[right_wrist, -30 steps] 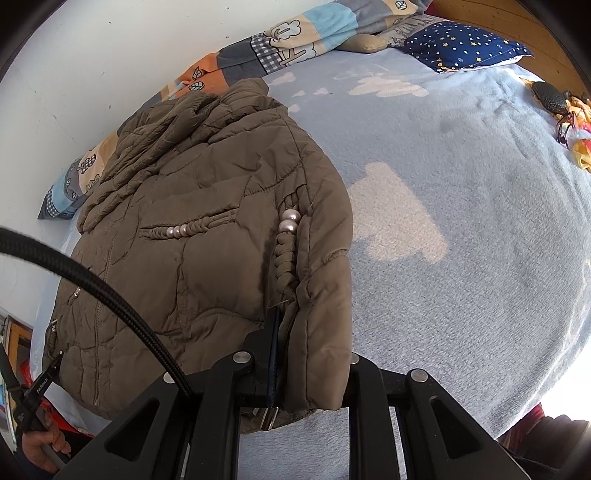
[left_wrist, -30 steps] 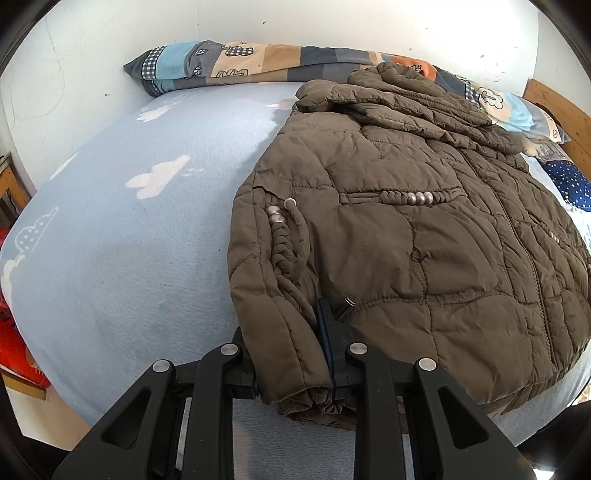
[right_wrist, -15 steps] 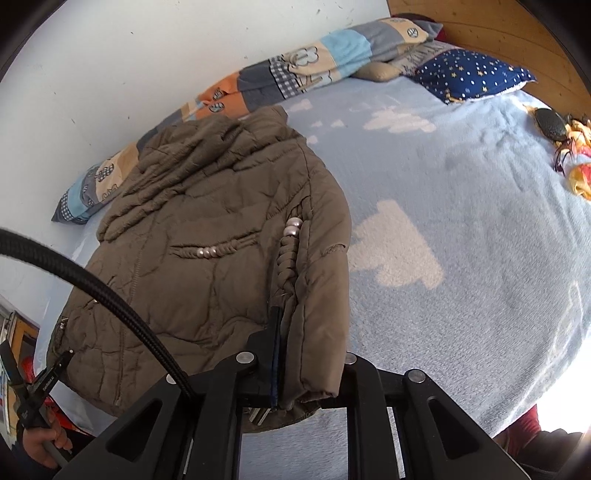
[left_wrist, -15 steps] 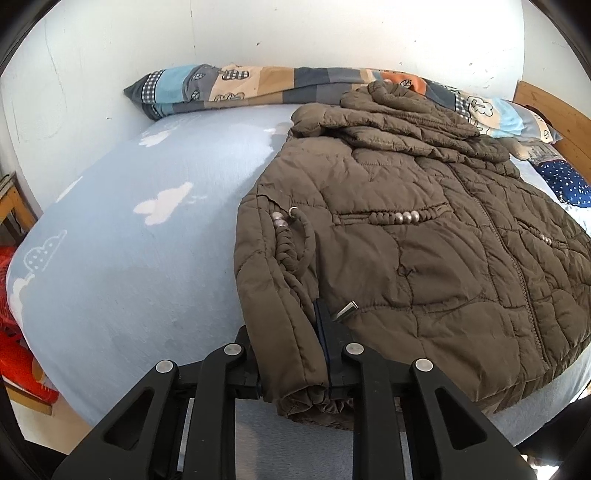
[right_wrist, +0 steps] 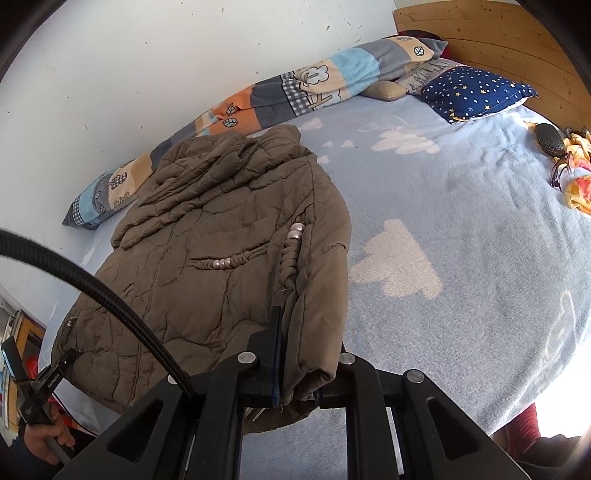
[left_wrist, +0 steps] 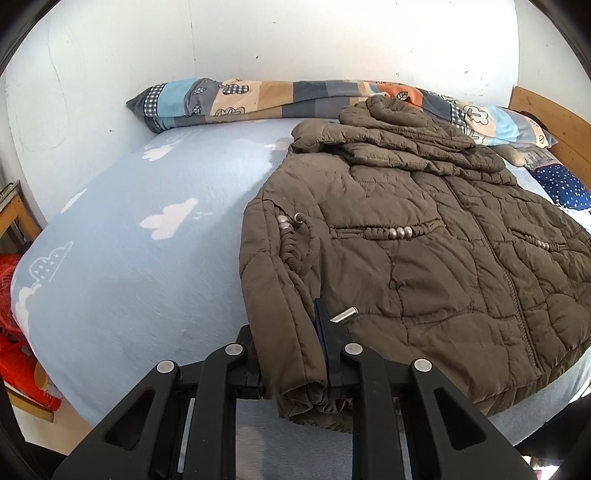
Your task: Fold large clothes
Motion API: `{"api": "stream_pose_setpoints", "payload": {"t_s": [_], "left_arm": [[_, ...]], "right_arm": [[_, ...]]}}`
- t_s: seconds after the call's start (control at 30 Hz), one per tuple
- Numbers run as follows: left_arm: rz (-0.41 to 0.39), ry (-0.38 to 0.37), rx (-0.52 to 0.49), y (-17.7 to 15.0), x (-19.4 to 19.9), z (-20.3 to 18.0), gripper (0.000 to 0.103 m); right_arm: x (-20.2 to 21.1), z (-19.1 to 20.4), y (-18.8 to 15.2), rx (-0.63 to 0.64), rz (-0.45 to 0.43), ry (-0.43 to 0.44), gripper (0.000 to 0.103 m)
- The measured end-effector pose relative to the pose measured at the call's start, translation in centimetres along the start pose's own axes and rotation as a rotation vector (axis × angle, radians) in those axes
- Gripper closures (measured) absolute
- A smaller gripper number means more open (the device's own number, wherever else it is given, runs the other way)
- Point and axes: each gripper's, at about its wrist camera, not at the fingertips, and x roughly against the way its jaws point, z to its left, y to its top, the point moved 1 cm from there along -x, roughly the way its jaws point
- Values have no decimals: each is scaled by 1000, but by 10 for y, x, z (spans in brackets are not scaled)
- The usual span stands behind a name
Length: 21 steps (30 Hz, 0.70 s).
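Observation:
A brown quilted jacket [left_wrist: 424, 266] lies front up on the bed, hood toward the wall, with braided cords and silver beads on its chest. In the left wrist view my left gripper [left_wrist: 288, 343] is shut on the near sleeve just above its gathered cuff. A metal cord tip lies beside the right finger. In the right wrist view the same jacket [right_wrist: 207, 266] fills the left half. There my right gripper [right_wrist: 308, 354] is shut on the other sleeve at the jacket's right edge, near the hem. Both sleeves lie folded along the jacket's sides.
The light blue sheet [right_wrist: 461, 258] with white clouds spreads wide to the right of the jacket. A patchwork blanket roll [left_wrist: 258, 99] lines the wall. A navy star pillow [right_wrist: 476, 92], a wooden headboard [right_wrist: 480, 33] and a dark case [right_wrist: 550, 138] sit far right. Something red [left_wrist: 11, 332] lies beside the bed.
Both grippers have risen a little with the sleeves still clamped, so more wall shows above the bed. The jacket's body stays flat on the sheet.

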Motion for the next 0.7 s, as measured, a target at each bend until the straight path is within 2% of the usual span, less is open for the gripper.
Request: {"api": "stream_pose_setpoints", "payload": {"t_s": [0.7], "left_arm": [[-27, -8, 18, 9, 15, 3, 84]], "right_arm": [[24, -3, 2, -46, -22, 70, 90]]}}
